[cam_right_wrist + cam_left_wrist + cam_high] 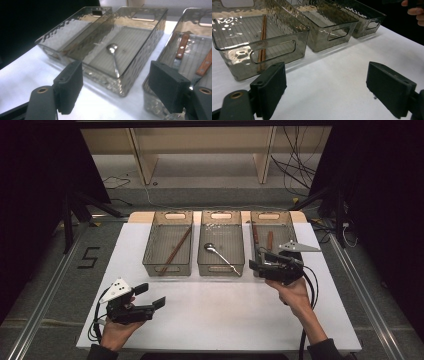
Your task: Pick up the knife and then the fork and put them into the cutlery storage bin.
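Right tongs (256,261): jaws stand wide apart with nothing between them, hovering at the near end of the right-hand smoked translucent plastic bin (289,220) and pointing left toward the middle bin. Left tongs (151,296): jaws likewise spread and empty, held low over the white bench (220,310) near its front left corner, well apart from the bins.

Nearest the right tongs lie the two brown wooden-handled utensils (270,240), resting on the ribbed floor of the right-hand bin. In the right gripper view their riveted handles (182,46) run side by side; the working ends are hidden behind the jaw and the bin wall, so which way each points cannot be told. Their long axes run roughly along the bin's length, front to back of the bench.

Handling, as a judgement: such utensils should be light and rigid; the wooden handle offers a flat, unpolished surface, a surer hold than a metal end. A grasp across the handle's narrow width, near mid-length, should limit tipping.

Middle smoked bin (220,240): a polished metal spoon (222,257) lies diagonally, bowl toward the far left, handle toward the near right; likely slippery. Left smoked bin (168,242): brown wooden chopsticks (176,250) lie diagonally.
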Demonstrator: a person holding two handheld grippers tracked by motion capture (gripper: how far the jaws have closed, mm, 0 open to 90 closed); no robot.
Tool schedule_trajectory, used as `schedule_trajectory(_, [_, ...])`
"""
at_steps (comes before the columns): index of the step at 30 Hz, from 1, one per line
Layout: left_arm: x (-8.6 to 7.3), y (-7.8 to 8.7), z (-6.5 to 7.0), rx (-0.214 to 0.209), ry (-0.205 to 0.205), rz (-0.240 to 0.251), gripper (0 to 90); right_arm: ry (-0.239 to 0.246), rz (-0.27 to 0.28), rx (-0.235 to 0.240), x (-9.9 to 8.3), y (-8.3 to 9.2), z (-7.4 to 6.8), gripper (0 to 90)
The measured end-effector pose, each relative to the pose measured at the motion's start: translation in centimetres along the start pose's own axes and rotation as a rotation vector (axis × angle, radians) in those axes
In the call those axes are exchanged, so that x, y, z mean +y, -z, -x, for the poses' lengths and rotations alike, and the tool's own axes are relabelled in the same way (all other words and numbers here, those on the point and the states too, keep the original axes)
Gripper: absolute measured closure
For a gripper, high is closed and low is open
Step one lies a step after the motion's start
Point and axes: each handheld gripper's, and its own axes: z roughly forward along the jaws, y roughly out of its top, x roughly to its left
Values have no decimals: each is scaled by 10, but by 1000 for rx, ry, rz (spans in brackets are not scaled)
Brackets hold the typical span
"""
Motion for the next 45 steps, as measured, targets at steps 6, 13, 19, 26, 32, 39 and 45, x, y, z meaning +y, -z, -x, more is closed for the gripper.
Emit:
schedule_trajectory(6, [-1,0,0,-5,2,0,160,13,33,22,-18,8,-7,269])
schedule_trajectory(13, [-2,-1,-1,-14,5,-9,160,29,68,57,-40,17,-18,240])
schedule_trajectory(19, [-4,0,0,-23,9,2,160,44,91,85,-56,24,-27,223])
schedule_trajectory(26, [-5,-3,5,-40,1,-2,160,67,93,86,-73,31,-30,221])
schedule_trajectory(32, [-7,-5,9,-51,-10,-4,160,71,100,70,-83,38,-28,211])
schedule_trajectory(39, [-9,-4,10,-57,-1,7,158,43,107,51,-93,46,-26,186])
schedule_trajectory(45, [-10,-5,10,-65,9,-1,156,45,109,28,-97,49,-27,171])
